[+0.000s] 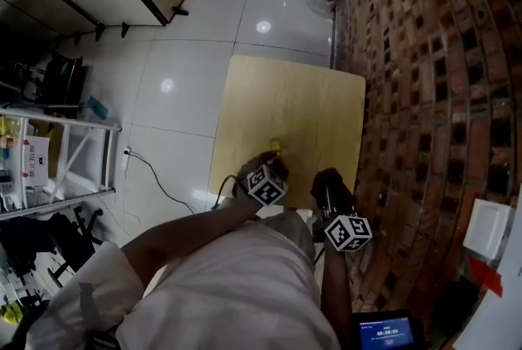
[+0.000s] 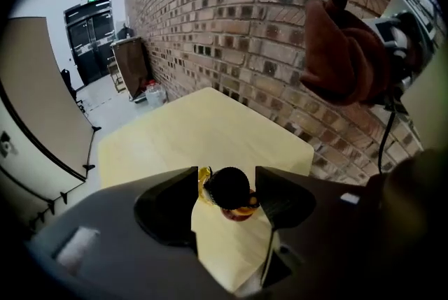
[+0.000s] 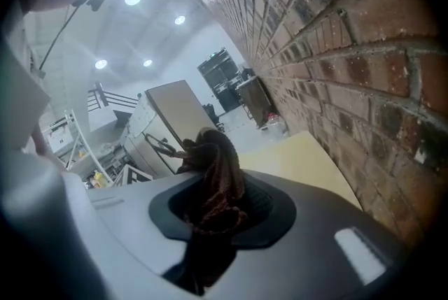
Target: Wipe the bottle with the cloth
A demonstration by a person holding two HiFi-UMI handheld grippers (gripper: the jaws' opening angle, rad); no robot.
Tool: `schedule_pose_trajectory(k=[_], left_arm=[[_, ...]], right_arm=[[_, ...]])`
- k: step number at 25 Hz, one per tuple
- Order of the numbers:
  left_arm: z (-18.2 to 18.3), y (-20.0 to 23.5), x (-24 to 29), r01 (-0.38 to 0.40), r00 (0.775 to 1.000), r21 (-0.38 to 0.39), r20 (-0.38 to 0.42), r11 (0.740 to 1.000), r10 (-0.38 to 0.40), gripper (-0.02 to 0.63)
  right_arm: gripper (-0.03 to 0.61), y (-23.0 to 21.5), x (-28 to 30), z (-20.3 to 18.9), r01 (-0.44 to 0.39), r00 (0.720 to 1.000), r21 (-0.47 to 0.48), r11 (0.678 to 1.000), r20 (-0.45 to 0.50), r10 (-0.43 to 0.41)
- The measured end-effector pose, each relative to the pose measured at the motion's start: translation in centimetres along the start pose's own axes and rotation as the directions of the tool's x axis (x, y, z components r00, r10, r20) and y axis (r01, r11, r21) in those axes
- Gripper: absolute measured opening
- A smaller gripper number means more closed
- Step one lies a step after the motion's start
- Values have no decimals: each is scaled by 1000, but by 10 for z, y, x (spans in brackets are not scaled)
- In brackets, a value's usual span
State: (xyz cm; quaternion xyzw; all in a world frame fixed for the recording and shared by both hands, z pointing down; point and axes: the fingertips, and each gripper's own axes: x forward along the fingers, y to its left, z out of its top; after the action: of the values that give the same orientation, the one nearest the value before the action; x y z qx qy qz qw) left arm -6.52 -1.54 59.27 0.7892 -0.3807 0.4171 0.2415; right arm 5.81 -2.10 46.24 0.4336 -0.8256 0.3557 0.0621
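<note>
- The right gripper [image 3: 215, 204] is held nearest the person, at the table's [image 1: 285, 104] near edge on its brick wall [image 1: 440, 95] side. Its jaws are clenched on the brown cloth [image 3: 213, 166], which is bunched between them and stands up past their tips.
- That part of the task can be judged done: the cloth is picked up and ready in the jaws.
- In the left gripper view the cloth is seen raised above the table, off to the wall side. It is kept apart from the bottle [image 2: 231, 195], and no contact between the two is shown.
- The left gripper [image 2: 225, 180] is tilted steeply down over the table's near part. Its jaws are spread wide, with the bottle's dark cap between them.
- A sliver of tabletop is seen on each side of the cap, so the bottle is bracketed but not yet pinched.
- The bottle is found on the table near its near edge, seemingly upright, with a reddish body and a yellow part seen under the cap.
- What is left is judged to be most of the work: the bottle is yet to be steadied, the cloth is yet to be brought to it, and the wiping itself is not started.
- The far half of the table is left bare.
</note>
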Motion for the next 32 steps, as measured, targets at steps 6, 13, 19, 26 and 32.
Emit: schedule_pose_trajectory(k=[6,13,19,26,32], left_arm=[[-1,-2,0,10,998,8,-65,1000,-10,241],[-4,-7,1,15,995,45,-97,999,-10,239],[0,-7,2,25,993,63,-113,998,-18,209],[4,-1,-4,68,992,34,-105,997,-64,204],[7,-1,-5,107,989,87,-116,990,-97,198]], right_arm=[[83,0,15,13,-66,998,-1,998,14,66],[84,-13,9,9,-74,997,23,997,21,74],[83,-29,0,4,-57,998,47,997,31,55],[83,-35,2,1,-54,998,60,997,27,53],[83,-35,9,1,-67,998,62,996,25,66]])
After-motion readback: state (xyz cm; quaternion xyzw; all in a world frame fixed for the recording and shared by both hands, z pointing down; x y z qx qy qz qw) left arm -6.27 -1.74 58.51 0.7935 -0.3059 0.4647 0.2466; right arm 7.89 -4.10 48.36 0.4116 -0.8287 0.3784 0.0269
